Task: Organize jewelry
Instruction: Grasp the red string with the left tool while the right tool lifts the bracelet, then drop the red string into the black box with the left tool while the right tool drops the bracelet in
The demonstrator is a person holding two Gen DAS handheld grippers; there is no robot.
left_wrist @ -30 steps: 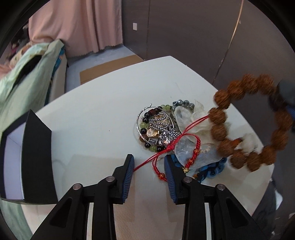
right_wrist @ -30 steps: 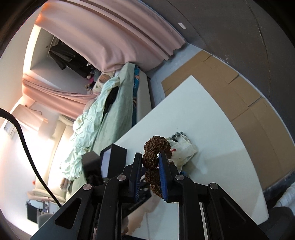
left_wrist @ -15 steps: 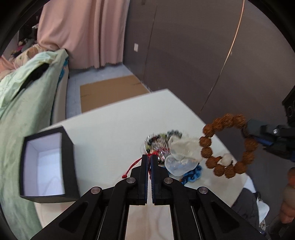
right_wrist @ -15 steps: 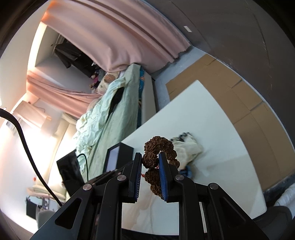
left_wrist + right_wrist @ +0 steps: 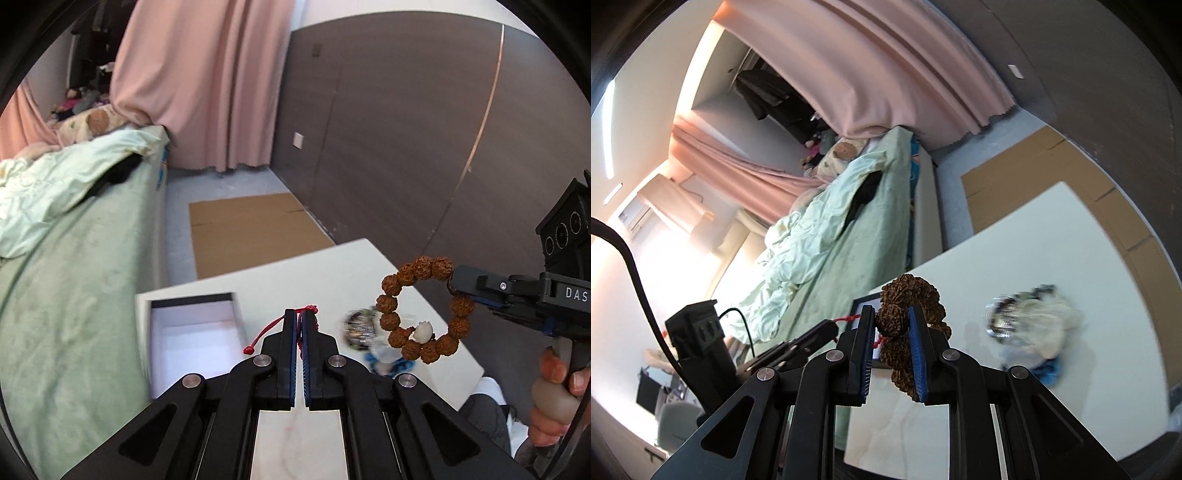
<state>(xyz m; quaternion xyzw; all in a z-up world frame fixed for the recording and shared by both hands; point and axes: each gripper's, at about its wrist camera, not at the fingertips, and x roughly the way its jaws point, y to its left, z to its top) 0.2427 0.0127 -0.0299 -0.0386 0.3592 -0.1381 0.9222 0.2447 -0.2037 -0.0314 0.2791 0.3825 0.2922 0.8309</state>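
Pinching a thin red string bracelet (image 5: 295, 314), the left gripper (image 5: 299, 325) is hanging in the air above the white table (image 5: 325, 266). Its two fingers are pressed tight together on the red cord, and a knotted end is dangling out to the left side. Just past the fingers, an open black box (image 5: 195, 325) with a white inside is sitting on the table near its left edge.

The right gripper (image 5: 892, 332) is squeezing one bead of a big brown bead bracelet (image 5: 908, 306) between its blue pads. In the left wrist view the rest of that bracelet (image 5: 421, 314) is hanging as a ring in the air, with one white bead at the bottom. A hand (image 5: 557, 398) is holding the gripper's handle.

A blurry pile of other jewelry (image 5: 1030, 325) is lying on the table, well apart from the box.
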